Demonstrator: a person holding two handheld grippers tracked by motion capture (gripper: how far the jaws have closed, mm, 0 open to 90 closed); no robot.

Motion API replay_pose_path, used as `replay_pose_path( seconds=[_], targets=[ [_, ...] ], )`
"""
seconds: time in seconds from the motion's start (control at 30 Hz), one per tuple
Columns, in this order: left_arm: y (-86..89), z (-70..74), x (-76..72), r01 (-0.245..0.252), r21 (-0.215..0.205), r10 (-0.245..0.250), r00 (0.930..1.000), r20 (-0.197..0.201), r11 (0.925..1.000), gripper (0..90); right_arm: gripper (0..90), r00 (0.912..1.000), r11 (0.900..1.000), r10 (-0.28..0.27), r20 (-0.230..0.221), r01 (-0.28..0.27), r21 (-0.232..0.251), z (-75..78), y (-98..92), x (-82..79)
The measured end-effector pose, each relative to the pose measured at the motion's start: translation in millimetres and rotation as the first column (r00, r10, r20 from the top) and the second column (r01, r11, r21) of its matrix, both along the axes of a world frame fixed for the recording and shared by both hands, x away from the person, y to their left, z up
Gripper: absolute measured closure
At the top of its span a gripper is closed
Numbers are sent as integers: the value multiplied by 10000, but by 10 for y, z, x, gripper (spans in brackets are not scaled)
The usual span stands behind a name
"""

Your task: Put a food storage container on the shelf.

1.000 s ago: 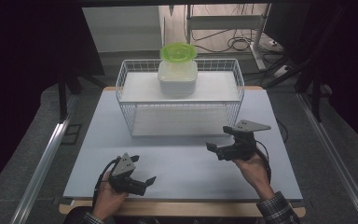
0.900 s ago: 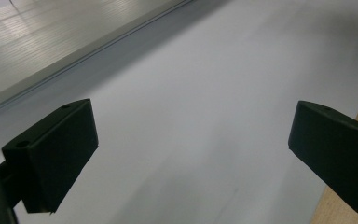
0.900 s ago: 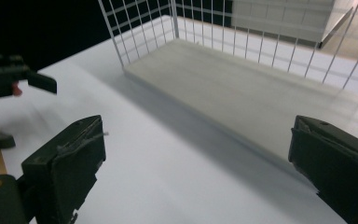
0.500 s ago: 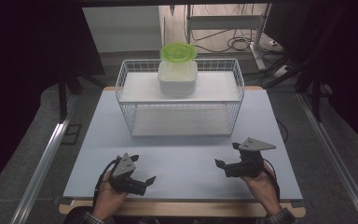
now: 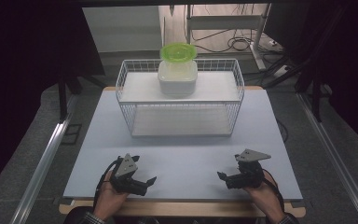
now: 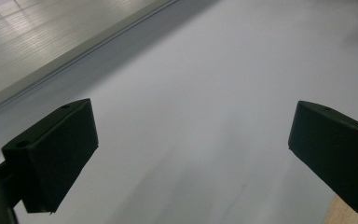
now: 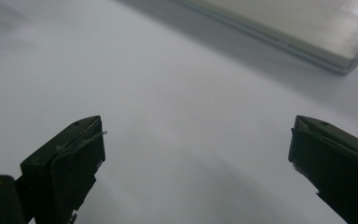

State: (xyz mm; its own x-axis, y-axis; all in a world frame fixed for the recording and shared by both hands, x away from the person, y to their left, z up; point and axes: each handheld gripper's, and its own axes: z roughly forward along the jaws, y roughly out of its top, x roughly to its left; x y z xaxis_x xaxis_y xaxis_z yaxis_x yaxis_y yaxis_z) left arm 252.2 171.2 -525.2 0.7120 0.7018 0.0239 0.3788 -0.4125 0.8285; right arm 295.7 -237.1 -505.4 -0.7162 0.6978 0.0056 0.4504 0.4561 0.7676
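A white wire rack (image 5: 180,122) stands at the middle back of the pale mat (image 5: 186,154). On its upper shelf sits a white tub (image 5: 177,78) with a green lid (image 5: 178,51). My left gripper (image 5: 148,183) rests low at the near left, held in a hand, jaws pointing right. My right gripper (image 5: 223,180) rests at the near right, jaws pointing left. In the left gripper view my left gripper (image 6: 191,149) is open over bare mat. In the right gripper view my right gripper (image 7: 196,154) is open too, with nothing between its fingers.
The rack's lower shelf (image 5: 179,123) holds nothing. A wooden table edge (image 5: 182,208) runs just behind both hands. Metal rails (image 5: 42,163) flank the table on the floor, and cables (image 5: 235,44) lie beyond the rack.
My right gripper has drawn back from near the rack's front right toward the near edge and sunk lower. The left gripper has stayed put.
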Motion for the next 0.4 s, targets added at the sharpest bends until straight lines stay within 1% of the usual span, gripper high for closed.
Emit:
replay_pose_path(
  seconds=[0.27,0.4],
  targets=[
    [-9,-20,10,-37,190,40,9999,-147,9998,12,36,9993,9991,69,-372,-84,-421,-60,25,1],
    [-13,-24,20,-67,251,73,9998,-208,9997,12,34,9986,9984,87,-513,-115,-548,-86,39,5]
  ],
)
